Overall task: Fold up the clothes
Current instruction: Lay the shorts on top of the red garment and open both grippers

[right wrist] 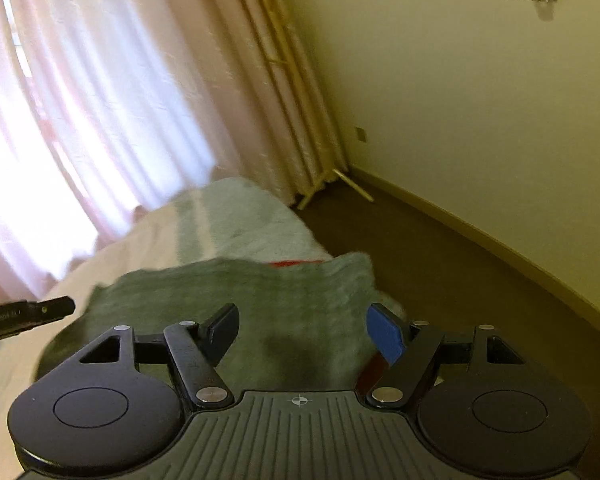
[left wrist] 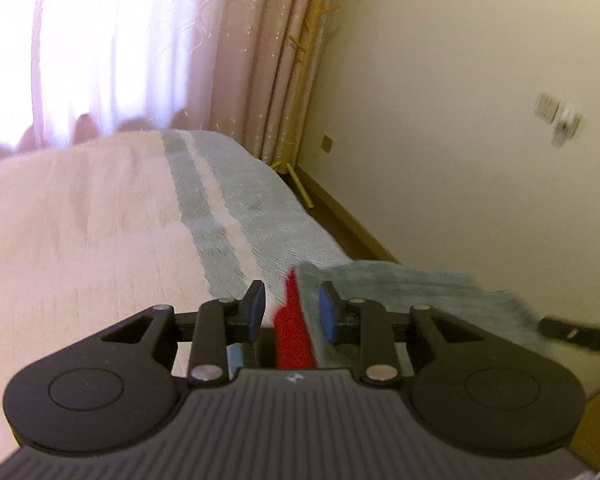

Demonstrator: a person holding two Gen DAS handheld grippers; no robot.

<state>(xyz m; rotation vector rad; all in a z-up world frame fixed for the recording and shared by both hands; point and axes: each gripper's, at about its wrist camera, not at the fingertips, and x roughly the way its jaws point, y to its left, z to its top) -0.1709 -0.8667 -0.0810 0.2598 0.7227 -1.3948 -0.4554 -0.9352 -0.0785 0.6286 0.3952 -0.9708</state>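
Lifting the grey-green garment (right wrist: pixel 260 300) over the bed (left wrist: pixel 80 220) looks like the step in hand: the left gripper (left wrist: pixel 292 316) has its jaws pinched on the red-lined edge, the right gripper (right wrist: pixel 302 334) spread wide beside it, needing a corner next.

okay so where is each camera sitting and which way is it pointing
Left wrist: sits on the left gripper, looks along the bed toward the curtain; its fingers straddle a red and grey-green cloth.
Right wrist: sits on the right gripper, open above the cloth, facing curtain and wall; the other gripper's tip shows at left.
Shared: bed, cloth, curtain, wall.
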